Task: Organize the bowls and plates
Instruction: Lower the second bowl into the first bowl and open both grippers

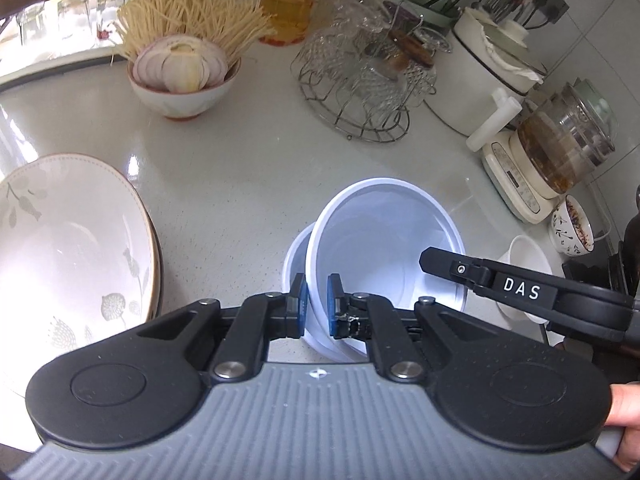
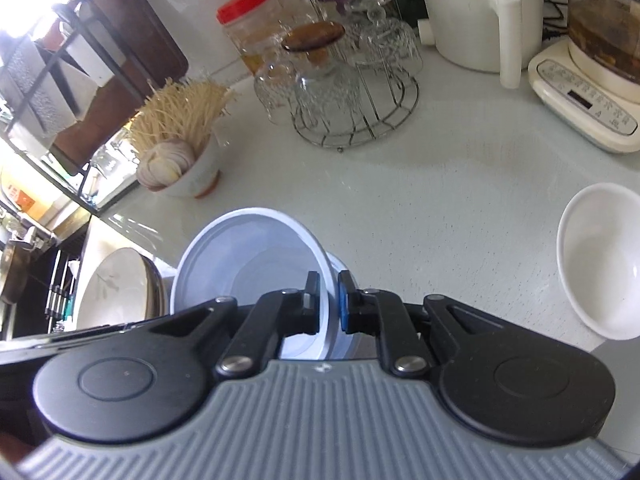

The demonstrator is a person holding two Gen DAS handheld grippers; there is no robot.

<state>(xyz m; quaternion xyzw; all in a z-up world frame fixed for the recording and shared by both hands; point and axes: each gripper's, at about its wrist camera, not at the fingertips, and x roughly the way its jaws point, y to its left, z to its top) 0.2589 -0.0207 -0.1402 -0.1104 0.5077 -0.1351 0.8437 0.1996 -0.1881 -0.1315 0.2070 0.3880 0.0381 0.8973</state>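
A second pale bowl (image 1: 294, 258) is mostly hidden behind the held one; lower left, the patterned plate (image 1: 72, 248) is cut off.

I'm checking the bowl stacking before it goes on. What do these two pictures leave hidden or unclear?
- Left wrist view: the lower bowl is mostly hidden by the tilted upper bowl.
- Both views: the bowl rim where the left tongs and right tongs pinch it is covered by the pads.
- Left wrist view: the patterned plate is cut off by the left edge.

Mounted on each wrist, looking steeply down along the fingers (image 1: 298, 300) at the desk (image 1: 224, 184), close in (fisheye); shared: white bowl (image 2: 248, 264), glass rack (image 1: 360, 76), noodle bowl (image 2: 188, 168).
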